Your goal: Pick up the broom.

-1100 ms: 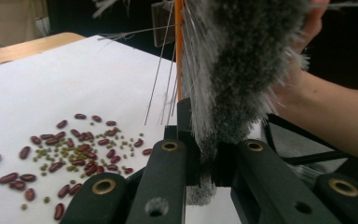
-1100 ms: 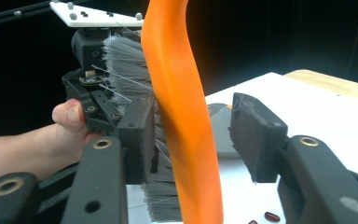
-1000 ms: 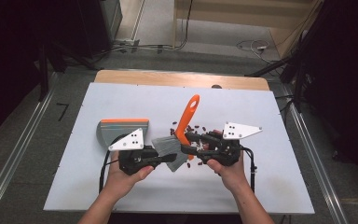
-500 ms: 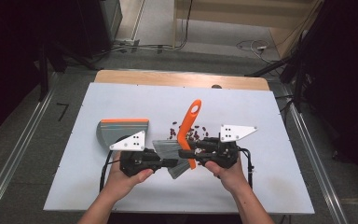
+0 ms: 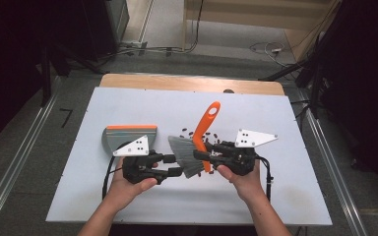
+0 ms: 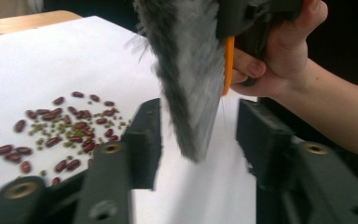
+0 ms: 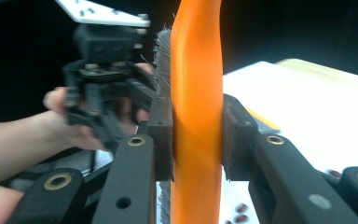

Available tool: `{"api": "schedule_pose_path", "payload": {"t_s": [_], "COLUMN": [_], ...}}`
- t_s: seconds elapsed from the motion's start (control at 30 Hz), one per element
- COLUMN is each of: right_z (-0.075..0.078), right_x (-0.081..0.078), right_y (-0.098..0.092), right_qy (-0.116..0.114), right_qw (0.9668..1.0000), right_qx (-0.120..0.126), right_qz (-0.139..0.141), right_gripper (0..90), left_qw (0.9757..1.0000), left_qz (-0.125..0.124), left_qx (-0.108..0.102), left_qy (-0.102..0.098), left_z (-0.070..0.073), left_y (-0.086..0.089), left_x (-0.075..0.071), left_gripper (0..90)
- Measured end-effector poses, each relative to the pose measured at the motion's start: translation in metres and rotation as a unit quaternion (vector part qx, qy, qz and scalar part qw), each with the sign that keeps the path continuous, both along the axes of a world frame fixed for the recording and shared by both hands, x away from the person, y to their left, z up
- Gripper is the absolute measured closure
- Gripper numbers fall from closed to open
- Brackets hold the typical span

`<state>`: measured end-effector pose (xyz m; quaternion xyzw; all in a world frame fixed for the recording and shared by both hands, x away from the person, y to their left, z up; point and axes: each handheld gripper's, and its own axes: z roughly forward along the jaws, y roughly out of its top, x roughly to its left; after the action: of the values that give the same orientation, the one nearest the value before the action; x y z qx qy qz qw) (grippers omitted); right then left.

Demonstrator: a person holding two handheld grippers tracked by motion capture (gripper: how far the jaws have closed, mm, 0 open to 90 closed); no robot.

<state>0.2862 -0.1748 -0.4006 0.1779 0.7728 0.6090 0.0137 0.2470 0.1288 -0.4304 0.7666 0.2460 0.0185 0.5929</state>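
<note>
A handover is under way near the tabletop's (image 5: 128, 103) middle: the right gripper (image 5: 199, 156) has its fingers pinching the brush (image 5: 204, 130) by its orange handle, while the left gripper's (image 5: 174, 164) fingers have just been opening and stand spread beside the bristles. Next comes sweeping the beans (image 6: 63, 133) toward the dustpan (image 5: 128, 135). Both hands are held low and level.

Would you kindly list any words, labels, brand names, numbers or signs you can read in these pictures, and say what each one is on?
No readable text: no words, brands, numbers or signs.
White plate on the left gripper: black dots, no letters.
White plate on the right gripper: black dots, no letters.
Brush, dustpan, white board: no print to be seen.
Dark mark on the floor left of the board: too small to read.
</note>
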Motion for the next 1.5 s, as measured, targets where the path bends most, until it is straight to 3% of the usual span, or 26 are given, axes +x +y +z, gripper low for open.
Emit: {"api": "schedule_pose_path", "payload": {"t_s": [0.1, 0.2, 0.23, 0.37, 0.63, 0.97, 1.3, 1.5], "right_z": [0.000, 0.001, 0.001, 0.001, 0.000, -0.001, -0.005, -0.007], "right_x": [0.002, 0.006, 0.006, 0.009, 0.014, 0.024, 0.031, 0.034], "right_y": [-0.003, -0.009, -0.009, -0.015, -0.026, -0.042, -0.059, -0.066], "right_qy": [0.002, 0.004, 0.004, 0.011, 0.018, 0.025, 0.033, 0.036], "right_qw": [0.9998, 0.9978, 0.9978, 0.9939, 0.9872, 0.9781, 0.9685, 0.9652], "right_qx": [-0.006, -0.024, -0.024, -0.037, -0.055, -0.065, -0.074, -0.076], "right_qz": [-0.020, -0.061, -0.061, -0.103, -0.149, -0.196, -0.236, -0.247], "right_gripper": [68.1, 68.1, 68.1, 68.1, 68.1, 68.1, 68.1, 68.1], "left_qw": [0.9999, 0.9993, 0.9989, 0.9978, 0.9957, 0.9927, 0.9919, 0.9919], "left_qz": [0.013, 0.038, 0.047, 0.066, 0.091, 0.119, 0.125, 0.125], "left_qx": [0.001, 0.001, 0.001, 0.001, -0.007, -0.008, -0.009, -0.009], "left_qy": [-0.003, -0.008, -0.008, -0.010, -0.012, -0.021, -0.023, -0.023], "left_z": [0.001, 0.000, 0.000, -0.002, -0.002, -0.002, -0.003, -0.003], "left_y": [0.005, 0.011, 0.013, 0.018, 0.033, 0.049, 0.054, 0.057], "left_x": [-0.001, -0.001, -0.001, -0.001, -0.003, -0.004, -0.003, -0.004], "left_gripper": [37.3, 27.1, 27.1, 16.8, 3.6, 0.0, 0.0, 0.0]}}
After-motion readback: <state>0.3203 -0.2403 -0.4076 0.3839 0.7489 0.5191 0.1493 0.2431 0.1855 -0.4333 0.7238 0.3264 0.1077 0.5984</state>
